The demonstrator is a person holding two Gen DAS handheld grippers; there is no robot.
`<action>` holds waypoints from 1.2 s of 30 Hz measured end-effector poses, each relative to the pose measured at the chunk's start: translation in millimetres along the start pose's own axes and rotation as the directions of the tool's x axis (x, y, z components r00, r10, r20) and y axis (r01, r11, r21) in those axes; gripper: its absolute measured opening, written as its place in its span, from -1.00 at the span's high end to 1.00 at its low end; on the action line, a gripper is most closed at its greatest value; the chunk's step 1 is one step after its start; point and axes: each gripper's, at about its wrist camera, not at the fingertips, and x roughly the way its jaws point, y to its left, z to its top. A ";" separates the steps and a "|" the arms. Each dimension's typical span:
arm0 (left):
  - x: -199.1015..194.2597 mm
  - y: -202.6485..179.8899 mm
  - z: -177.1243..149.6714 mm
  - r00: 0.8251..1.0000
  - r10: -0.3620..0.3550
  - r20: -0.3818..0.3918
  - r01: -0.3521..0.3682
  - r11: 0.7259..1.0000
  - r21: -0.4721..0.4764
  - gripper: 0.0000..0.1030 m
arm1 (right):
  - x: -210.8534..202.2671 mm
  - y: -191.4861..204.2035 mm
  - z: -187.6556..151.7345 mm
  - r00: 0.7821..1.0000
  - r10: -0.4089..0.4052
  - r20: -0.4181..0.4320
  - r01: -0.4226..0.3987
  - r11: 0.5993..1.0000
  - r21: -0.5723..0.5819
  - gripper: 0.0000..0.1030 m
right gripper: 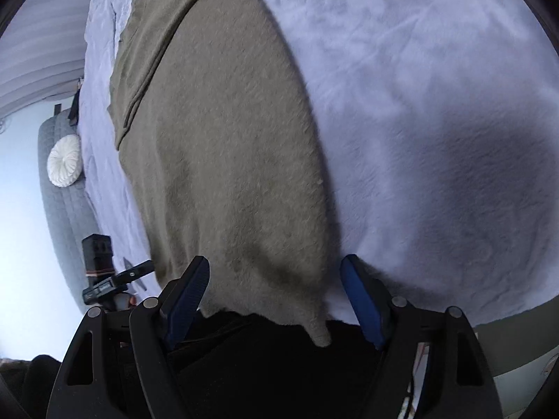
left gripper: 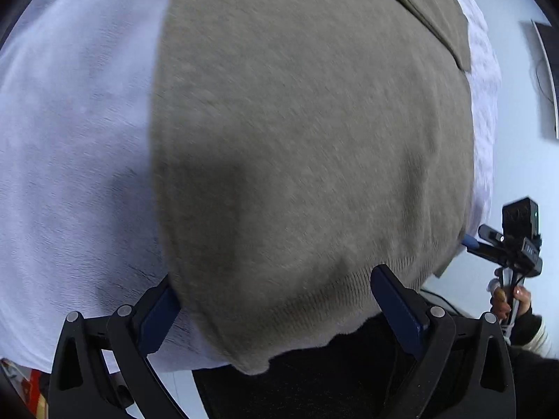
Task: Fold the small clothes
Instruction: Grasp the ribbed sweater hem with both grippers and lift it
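Note:
An olive-grey knit garment (left gripper: 307, 132) lies spread on a white fleece-covered bed (left gripper: 70, 139). Its ribbed hem hangs over the near bed edge. My left gripper (left gripper: 276, 296) is open, its blue-padded fingers on either side of the hem's left corner. My right gripper (right gripper: 276, 279) is open around the hem's right corner (right gripper: 314, 331), which droops between its fingers. The garment (right gripper: 223, 160) runs away from me in the right wrist view, with a folded sleeve (right gripper: 153, 45) at its far left. Each gripper shows in the other's view: the right one (left gripper: 489, 241), the left one (right gripper: 139, 272).
The white bed cover (right gripper: 436, 104) stretches wide on both sides of the garment. A grey quilted headboard (right gripper: 59, 202) with a round white cushion (right gripper: 64, 160) stands at the left. A dark monitor (left gripper: 548, 70) hangs on the pale wall. My dark clothing fills the bottom of both views.

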 end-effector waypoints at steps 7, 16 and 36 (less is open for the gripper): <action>-15.3 -6.2 -2.2 0.997 -0.075 -0.013 0.075 0.997 -0.013 -0.97 | 41.7 23.1 -11.0 0.988 0.108 -0.113 -0.111 0.994 -0.021 -0.58; -1.9 -0.6 -28.1 0.985 -0.146 -0.097 0.140 0.988 -0.060 -0.97 | 40.8 11.8 -15.8 0.979 0.179 -0.096 -0.173 0.983 0.066 -0.58; -84.4 10.1 10.1 0.924 -0.351 0.152 0.361 0.932 -0.040 0.82 | 2.8 38.5 11.5 0.919 0.391 0.052 -0.393 0.918 0.045 0.87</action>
